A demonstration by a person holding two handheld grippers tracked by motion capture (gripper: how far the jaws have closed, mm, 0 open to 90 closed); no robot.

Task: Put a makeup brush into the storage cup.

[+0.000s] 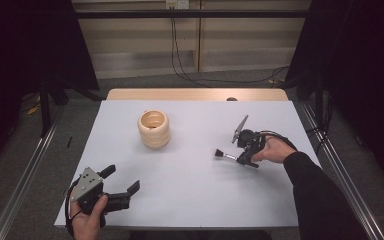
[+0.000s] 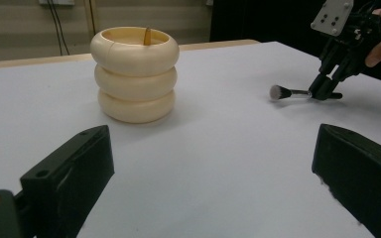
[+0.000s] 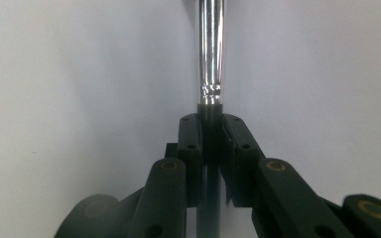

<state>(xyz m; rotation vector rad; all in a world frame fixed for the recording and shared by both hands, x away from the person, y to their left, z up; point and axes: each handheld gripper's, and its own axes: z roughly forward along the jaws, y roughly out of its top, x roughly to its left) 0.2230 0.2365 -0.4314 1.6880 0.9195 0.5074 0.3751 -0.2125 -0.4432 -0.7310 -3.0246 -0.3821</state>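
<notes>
Brush pinched, ready to lift

At right of centre, the right gripper point(image 1: 243, 159) has its jaws pinching the makeup brush point(image 1: 223, 154) lying on the white table point(image 1: 190, 200). The left gripper point(image 1: 121, 181), lower left, rests spread. Next likely calls for carrying it to the cream ringed holder point(image 1: 154, 129).

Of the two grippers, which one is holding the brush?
The right gripper: its jaws are shut on the brush handle. The left gripper stands open with nothing between its jaws.

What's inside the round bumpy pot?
In the left gripper view, a thin brown tip pokes up just above the rim of the pot, leaning on the inside wall. The rest of it and the pot's bottom are hidden by the wall.
</notes>
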